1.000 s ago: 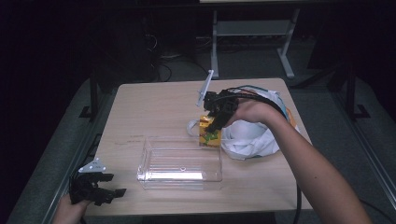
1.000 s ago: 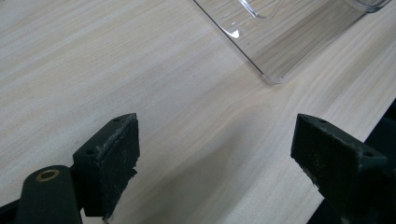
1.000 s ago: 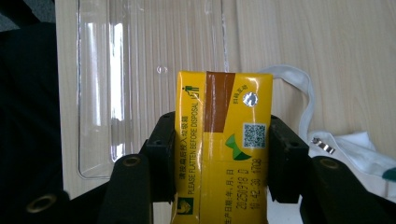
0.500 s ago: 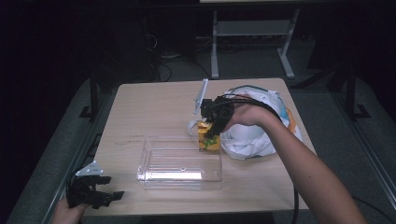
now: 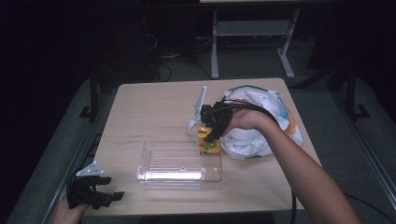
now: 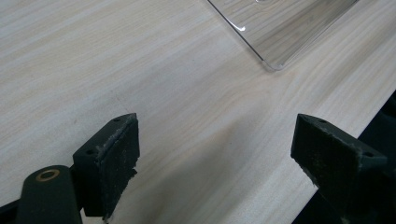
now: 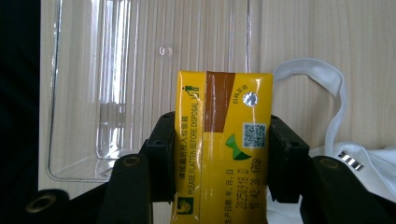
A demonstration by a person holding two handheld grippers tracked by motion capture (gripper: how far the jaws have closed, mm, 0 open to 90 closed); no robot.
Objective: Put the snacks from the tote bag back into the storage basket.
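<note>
Right claw [image 7: 219, 154] lowered, carton [image 7: 222, 149] "PLEASE FLATTEN BEFORE DISPOSAL"

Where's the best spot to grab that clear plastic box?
I'd pinch one wall of the clear box at its rim, coming straight down from above. It sits open side up, and its thin upright walls fit between jaws, while the whole box looks too wide.

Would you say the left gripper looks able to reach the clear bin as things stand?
Probably yes. The left gripper is open near the table's front edge, with only bare wood between it and the bin. The right gripper holds a carton at the bin's far corner.
</note>
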